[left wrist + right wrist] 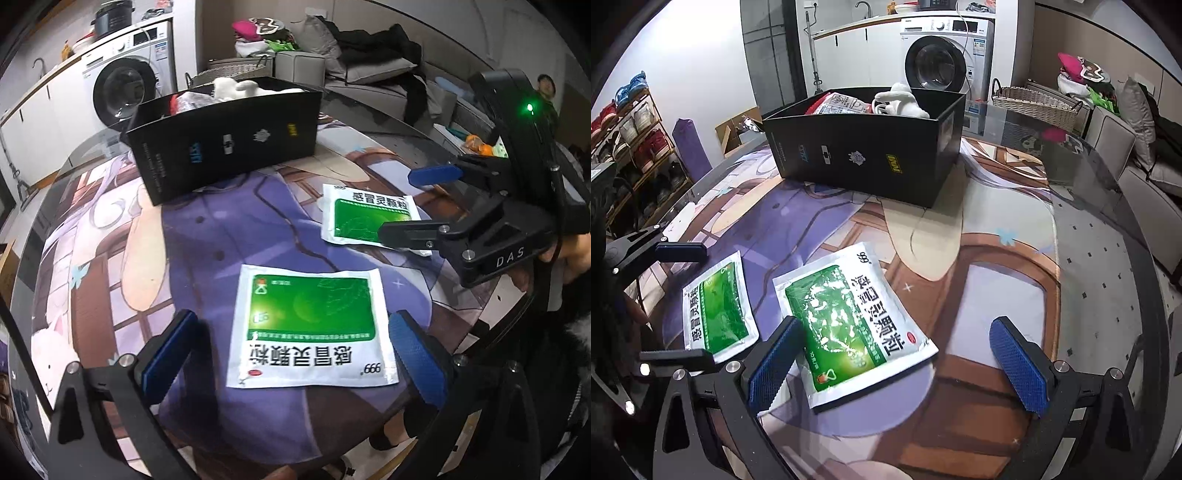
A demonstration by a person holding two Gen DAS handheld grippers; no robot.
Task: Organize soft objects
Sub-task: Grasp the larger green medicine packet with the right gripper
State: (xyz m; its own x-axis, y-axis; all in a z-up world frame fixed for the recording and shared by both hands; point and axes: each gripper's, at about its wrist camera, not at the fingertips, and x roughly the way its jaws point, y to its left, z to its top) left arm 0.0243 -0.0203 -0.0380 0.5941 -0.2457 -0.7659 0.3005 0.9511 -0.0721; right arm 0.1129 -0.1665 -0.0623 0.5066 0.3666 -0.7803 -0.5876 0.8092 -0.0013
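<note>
1. Left gripper (295, 347), jaws spread, straddles the near sachet (310, 325) flat on the table (1100, 258), likely for pickup.
2. Right gripper (897, 362), also spread, hovers over the second sachet (849, 317).
3. The black box (864, 158) waits beyond, already holding soft items.

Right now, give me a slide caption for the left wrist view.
Open left gripper straddles a green sachet; right gripper over a second sachet, black box behind.
</note>
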